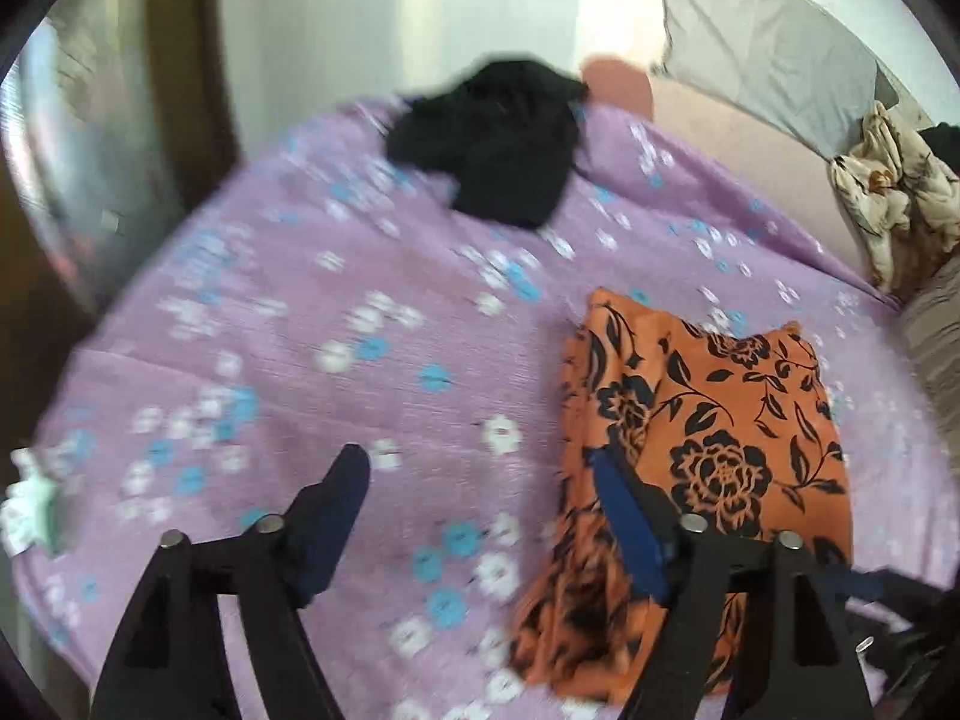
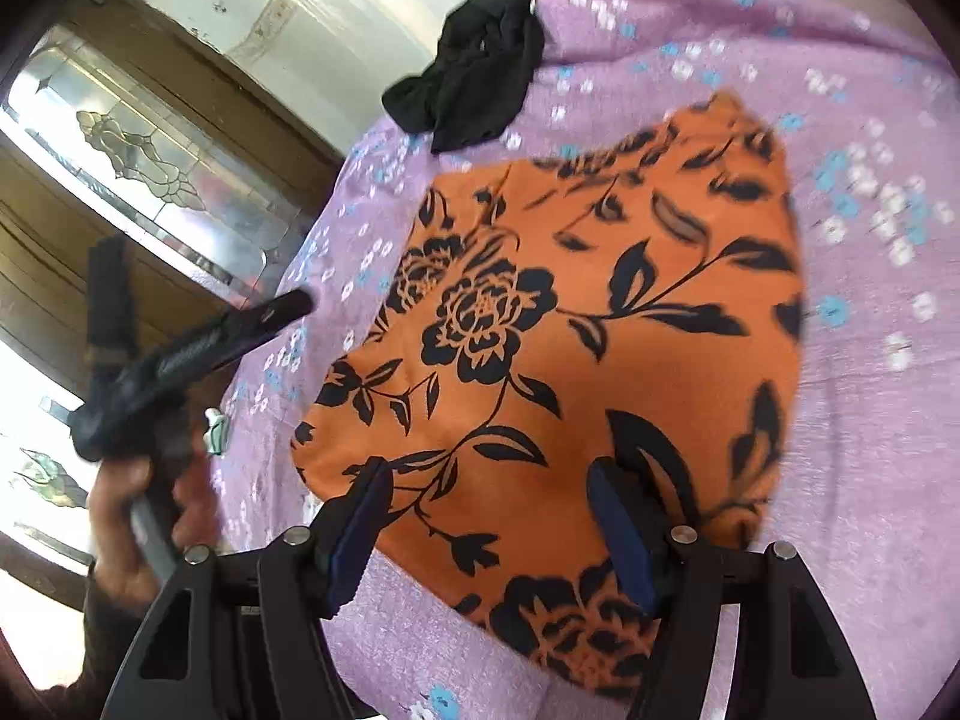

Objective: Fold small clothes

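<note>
An orange cloth with black flowers (image 2: pixel 540 324) lies folded and flat on the purple flowered bedsheet (image 2: pixel 870 360). My right gripper (image 2: pixel 486 480) hovers open over the cloth's near edge, its pads apart and not pinching it. My left gripper (image 1: pixel 477 468) is open over bare sheet, and the orange cloth (image 1: pixel 720 420) lies just beside and under its right finger. In the right wrist view the left gripper (image 2: pixel 204 273) stands left of the cloth, raised off the bed in a person's hand (image 2: pixel 132 516). A crumpled black garment (image 1: pixel 492 144) lies at the far edge of the sheet.
A beige flowered pile of clothes (image 1: pixel 888 204) and a grey pillow (image 1: pixel 762 42) sit at the far right. A wooden door with leaded glass (image 2: pixel 138 150) stands left of the bed. A small white and green object (image 1: pixel 27 510) lies at the sheet's left edge.
</note>
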`<state>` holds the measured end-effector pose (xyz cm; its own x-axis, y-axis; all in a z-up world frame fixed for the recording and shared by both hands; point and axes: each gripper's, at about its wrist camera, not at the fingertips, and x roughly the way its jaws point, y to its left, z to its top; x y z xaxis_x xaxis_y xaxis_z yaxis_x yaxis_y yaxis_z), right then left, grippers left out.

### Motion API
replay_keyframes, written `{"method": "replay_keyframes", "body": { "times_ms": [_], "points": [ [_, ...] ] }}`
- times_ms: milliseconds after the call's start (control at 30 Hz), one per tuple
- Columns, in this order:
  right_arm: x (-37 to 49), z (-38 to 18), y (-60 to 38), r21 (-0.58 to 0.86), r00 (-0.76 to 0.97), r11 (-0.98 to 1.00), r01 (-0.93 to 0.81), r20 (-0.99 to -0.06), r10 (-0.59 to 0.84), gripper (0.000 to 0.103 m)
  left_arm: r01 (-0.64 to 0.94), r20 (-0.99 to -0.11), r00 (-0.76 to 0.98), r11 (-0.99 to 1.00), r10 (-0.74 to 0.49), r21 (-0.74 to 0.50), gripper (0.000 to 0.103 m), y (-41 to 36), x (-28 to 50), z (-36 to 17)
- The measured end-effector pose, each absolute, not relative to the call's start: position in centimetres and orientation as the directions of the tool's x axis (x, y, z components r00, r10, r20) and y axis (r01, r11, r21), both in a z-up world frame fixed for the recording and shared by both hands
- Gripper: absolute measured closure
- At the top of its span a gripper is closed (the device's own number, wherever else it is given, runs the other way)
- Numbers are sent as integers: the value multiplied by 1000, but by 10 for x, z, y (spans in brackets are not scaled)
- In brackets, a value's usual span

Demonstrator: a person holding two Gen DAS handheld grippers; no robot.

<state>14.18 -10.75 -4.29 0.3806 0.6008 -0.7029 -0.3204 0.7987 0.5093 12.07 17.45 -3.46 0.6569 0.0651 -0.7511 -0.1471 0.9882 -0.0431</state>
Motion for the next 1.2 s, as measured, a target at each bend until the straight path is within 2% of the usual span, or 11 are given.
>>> {"method": "replay_keyframes", "body": {
  "times_ms": [133,433,833,900,1000,1100,1200],
  "points": [
    [120,-31,-119,462,448,831,-309,-700,556,31,-160,-743,662,987,97,-13,22,163,100,-28],
    [96,-40,-161,506,450,840,-197,-714,536,31,-142,-744,659,990,109,19,22,147,78,-20],
    [97,-57,-187,547,446,826,-135,-711,544,31,-115,-750,653,993,105,38,22,136,85,-20],
    [102,-60,-191,562,445,818,-121,-706,551,31,-97,-757,651,995,65,2,22,137,89,-23],
    [114,-64,-198,597,437,796,-101,-692,574,31,-30,-764,636,987,-103,-158,22,151,103,-30],
    [129,-66,-204,611,439,787,-84,-687,580,31,-4,-764,610,964,-210,-268,22,167,125,-42],
    [149,-75,-204,653,408,755,-51,-677,613,31,29,-779,554,941,-295,-336,22,172,150,-59]
  ]
}}
